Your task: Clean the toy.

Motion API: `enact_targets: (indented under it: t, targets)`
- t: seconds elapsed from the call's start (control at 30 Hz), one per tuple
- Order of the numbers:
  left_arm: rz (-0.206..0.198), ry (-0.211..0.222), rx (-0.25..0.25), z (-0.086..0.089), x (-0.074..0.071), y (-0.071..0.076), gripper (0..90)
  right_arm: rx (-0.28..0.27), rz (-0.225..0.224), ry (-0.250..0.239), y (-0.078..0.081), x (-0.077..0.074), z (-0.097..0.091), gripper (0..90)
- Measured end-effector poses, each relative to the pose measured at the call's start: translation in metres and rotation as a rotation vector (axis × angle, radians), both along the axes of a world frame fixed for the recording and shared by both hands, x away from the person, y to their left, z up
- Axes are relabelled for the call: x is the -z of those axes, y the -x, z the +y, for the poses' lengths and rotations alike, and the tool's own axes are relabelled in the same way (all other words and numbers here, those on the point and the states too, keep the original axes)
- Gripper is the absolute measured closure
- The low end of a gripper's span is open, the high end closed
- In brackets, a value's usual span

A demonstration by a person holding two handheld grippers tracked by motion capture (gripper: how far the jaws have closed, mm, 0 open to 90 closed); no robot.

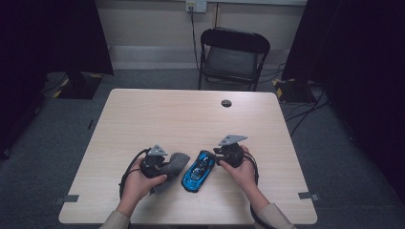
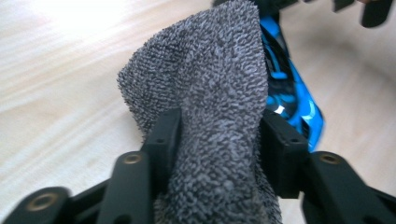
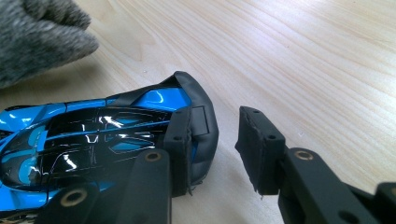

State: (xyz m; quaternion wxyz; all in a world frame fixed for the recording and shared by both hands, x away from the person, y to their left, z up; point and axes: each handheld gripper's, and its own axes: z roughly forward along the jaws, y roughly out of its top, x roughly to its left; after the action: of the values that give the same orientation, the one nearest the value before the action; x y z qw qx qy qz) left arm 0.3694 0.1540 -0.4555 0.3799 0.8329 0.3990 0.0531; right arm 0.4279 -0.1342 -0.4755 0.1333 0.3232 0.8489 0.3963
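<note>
The toy car (image 1: pixel 197 171) lies near the table's (image 1: pixel 143 109) front edge, between both grippers. The left gripper (image 2: pixel 219 135) loosely straddles the grey cloth (image 2: pixel 205 93); it should clamp before wiping. The right gripper (image 3: pixel 215 144), half-open, braces the rear.

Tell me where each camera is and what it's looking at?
High view: above the table, looking forward and down; forearms, both hands and grippers show.
Left gripper view: rides the left gripper, looking along black jaws at the grey cloth.
Right gripper view: rides the right gripper, its jaws beside the blue toy car.
All three views share the cloth and car.
</note>
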Motion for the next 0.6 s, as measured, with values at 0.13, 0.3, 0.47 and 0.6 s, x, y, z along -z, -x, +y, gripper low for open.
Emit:
enact_targets:
  t: [0.13,0.3,0.47,0.6]
  targets:
    - [0.006,0.0,-0.002,-0.005,0.003,-0.004,41.8,-0.003,0.0,0.005,0.0,0.0,0.0,65.3]
    - [-0.026,-0.014,0.003,-0.005,-0.004,-0.003,39.6,-0.002,0.003,0.002,0.0,0.0,-0.001,65.1]
    - [-0.031,-0.006,-0.001,0.006,-0.006,0.005,43.2,-0.001,0.001,-0.003,0.0,0.0,-0.001,65.2]
    - [-0.011,-0.021,-0.01,0.017,0.002,0.012,42.6,-0.002,0.0,0.005,0.001,-0.001,-0.001,65.2]
